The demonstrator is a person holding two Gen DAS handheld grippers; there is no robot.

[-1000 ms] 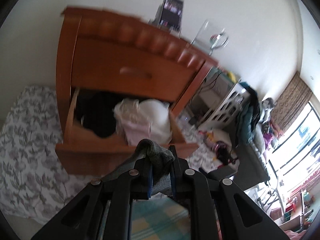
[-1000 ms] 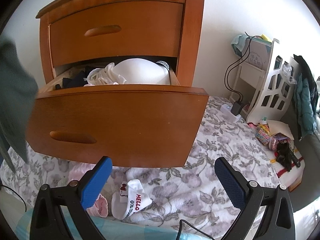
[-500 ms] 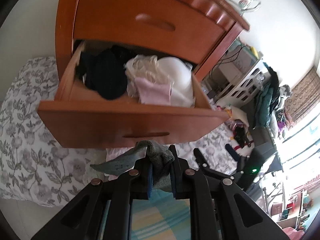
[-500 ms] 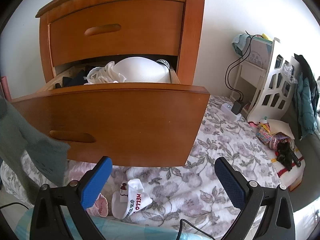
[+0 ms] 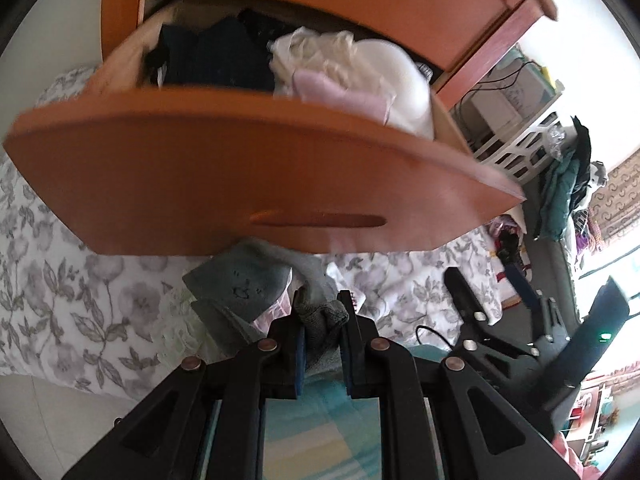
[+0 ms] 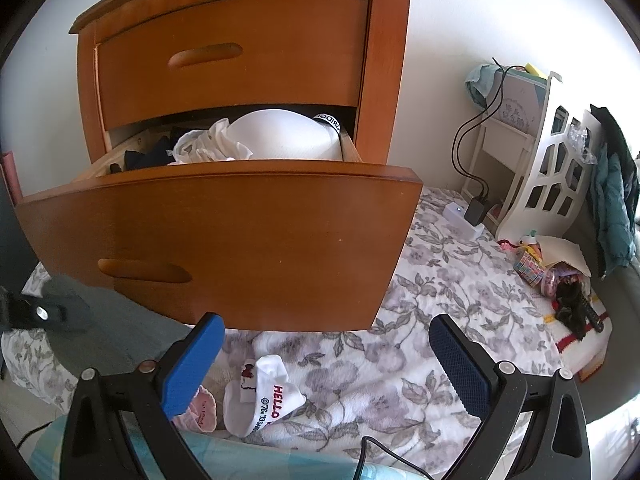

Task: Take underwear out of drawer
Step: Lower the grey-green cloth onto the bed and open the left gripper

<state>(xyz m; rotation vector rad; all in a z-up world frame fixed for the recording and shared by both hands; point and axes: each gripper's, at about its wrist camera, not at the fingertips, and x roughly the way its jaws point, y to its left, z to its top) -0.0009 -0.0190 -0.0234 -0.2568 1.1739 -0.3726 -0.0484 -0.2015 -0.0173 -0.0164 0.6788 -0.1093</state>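
My left gripper [image 5: 322, 320] is shut on grey-green underwear [image 5: 244, 284], whose loose end lies on the floral sheet [image 5: 60, 280] below the open wooden drawer [image 5: 240, 176]. The same garment [image 6: 100, 332] shows at the lower left of the right wrist view. Inside the drawer lie dark clothes [image 5: 216, 56], a white bra [image 5: 396, 76] and a pale pink piece [image 5: 340, 96]. My right gripper [image 6: 320, 364] stands open in front of the drawer [image 6: 240, 240], with nothing between its blue pads [image 6: 192, 364].
A white sock printed "HELLO" [image 6: 260, 396] and a pink garment [image 6: 200, 412] lie on the sheet under the right gripper. A white shelf unit [image 6: 552, 168] with cables, a teal jacket [image 6: 612, 208] and small toys [image 6: 552, 272] stand to the right.
The left gripper has carried the grey-green underwear down from drawer height to the sheet in front of the drawer. The right gripper has stayed open and still.
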